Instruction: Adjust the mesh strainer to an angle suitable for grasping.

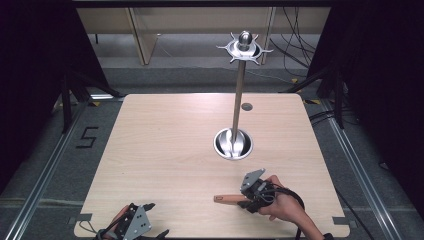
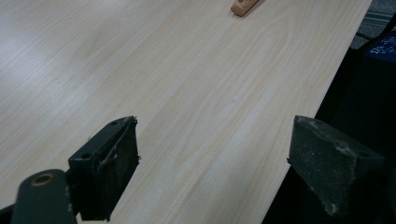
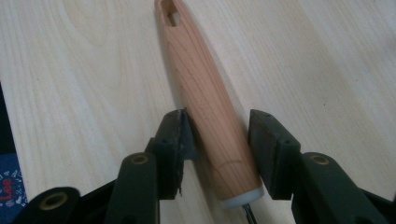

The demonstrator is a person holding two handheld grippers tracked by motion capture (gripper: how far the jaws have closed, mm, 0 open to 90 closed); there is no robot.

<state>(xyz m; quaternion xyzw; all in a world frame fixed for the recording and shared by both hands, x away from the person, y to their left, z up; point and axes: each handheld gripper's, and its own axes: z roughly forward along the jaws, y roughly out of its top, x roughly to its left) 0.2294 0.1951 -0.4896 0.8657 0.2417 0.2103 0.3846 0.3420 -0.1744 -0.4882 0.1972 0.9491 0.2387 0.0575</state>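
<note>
Near the table's (image 1: 150, 150) front edge, right of centre, the wooden handle (image 3: 205, 112) is lying along that edge. The right gripper (image 3: 217, 140) is bracketing its thick end, jaws narrow. The left gripper (image 2: 215, 163) is waiting wide at the front-left corner.

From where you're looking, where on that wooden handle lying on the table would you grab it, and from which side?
I'd grip the wooden handle at its thicker end, near the pale collar, coming down from above with one jaw on each long side. It lies flat on the table, and it narrows toward the end with the hanging hole, so the thick part probably gives a firmer hold. The right gripper already straddles that spot.
</note>
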